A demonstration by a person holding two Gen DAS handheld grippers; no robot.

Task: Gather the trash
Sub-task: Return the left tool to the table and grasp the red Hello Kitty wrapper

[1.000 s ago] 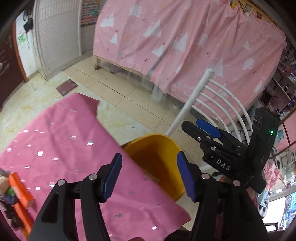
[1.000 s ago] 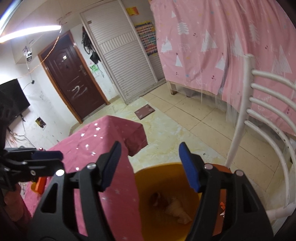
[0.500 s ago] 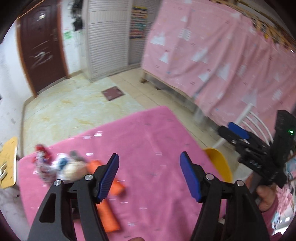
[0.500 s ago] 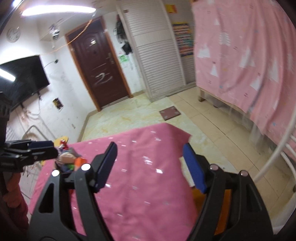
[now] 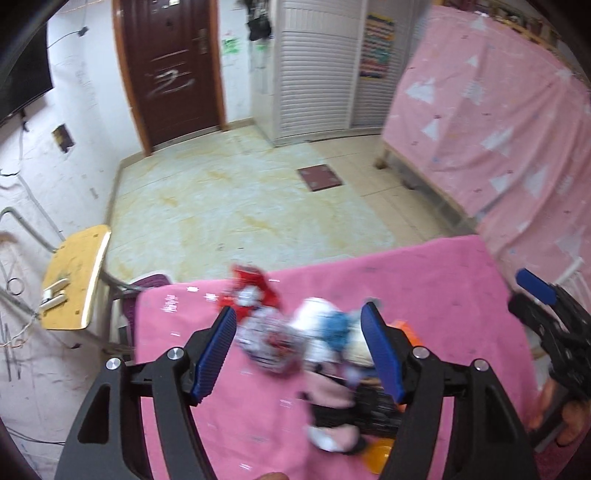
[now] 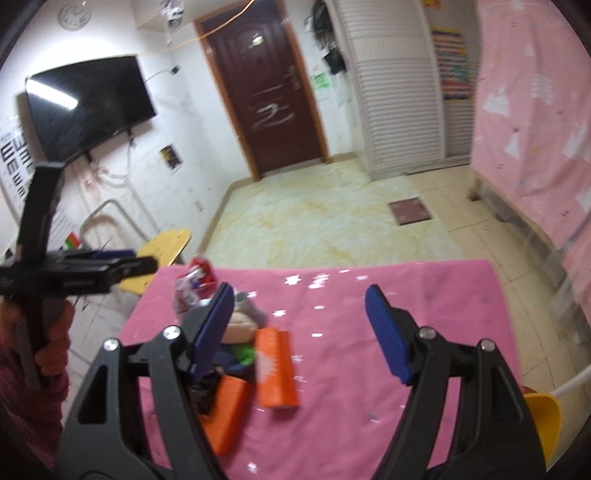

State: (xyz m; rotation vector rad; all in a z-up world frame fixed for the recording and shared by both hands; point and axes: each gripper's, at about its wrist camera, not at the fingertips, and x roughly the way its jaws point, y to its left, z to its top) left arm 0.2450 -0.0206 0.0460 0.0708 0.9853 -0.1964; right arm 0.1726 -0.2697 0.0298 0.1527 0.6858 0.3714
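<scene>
Left wrist view: left gripper (image 5: 299, 349), jaws just widened and empty, above the trash pile (image 5: 295, 332) on the pink table (image 5: 424, 295); right gripper (image 6: 299, 328) likewise spread, empty, nearby.

Black tongs (image 5: 298, 354), blue pads (image 5: 216, 354)

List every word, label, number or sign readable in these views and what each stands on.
"E" shapes in rows, legible, on the eye chart at the left wall.
Wall clock: numerals too blurred to read.
Colourful poster: print too small to read.
Snack wrappers on the pink tablecloth: print blurred.
Orange boxes: white marking unreadable.
</scene>
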